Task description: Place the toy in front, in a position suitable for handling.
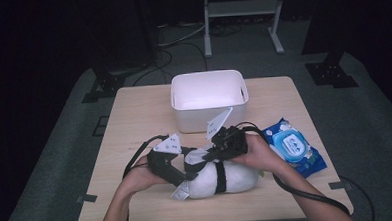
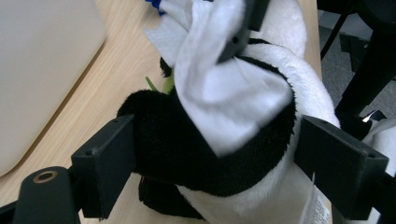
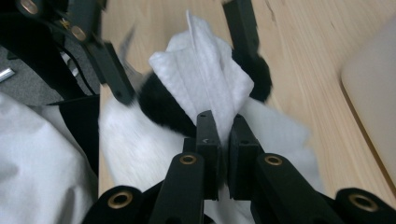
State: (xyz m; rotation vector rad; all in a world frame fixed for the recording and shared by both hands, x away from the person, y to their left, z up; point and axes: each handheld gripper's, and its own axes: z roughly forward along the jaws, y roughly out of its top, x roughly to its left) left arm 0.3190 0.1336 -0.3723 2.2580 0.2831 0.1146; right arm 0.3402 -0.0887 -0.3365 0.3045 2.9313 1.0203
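A black and white plush toy (image 1: 237,179) lies on its side near the front of the wooden table (image 1: 134,118). My left gripper (image 1: 184,178) is shut on the toy's black part (image 2: 173,149), with one jaw pressed against each side. My right gripper (image 3: 224,130) is shut on a folded white wipe (image 3: 205,79). The wipe (image 2: 219,93) lies against that black part, between the left gripper's fingers (image 3: 112,74). In the high view the right gripper (image 1: 211,152) sits just above the toy's left end.
A white plastic bin (image 1: 209,121) stands behind the toy at mid-table, and its wall (image 2: 42,70) is close by. A blue pack of wipes (image 1: 291,146) lies to the right of the right hand. Cables trail from both grippers across the table.
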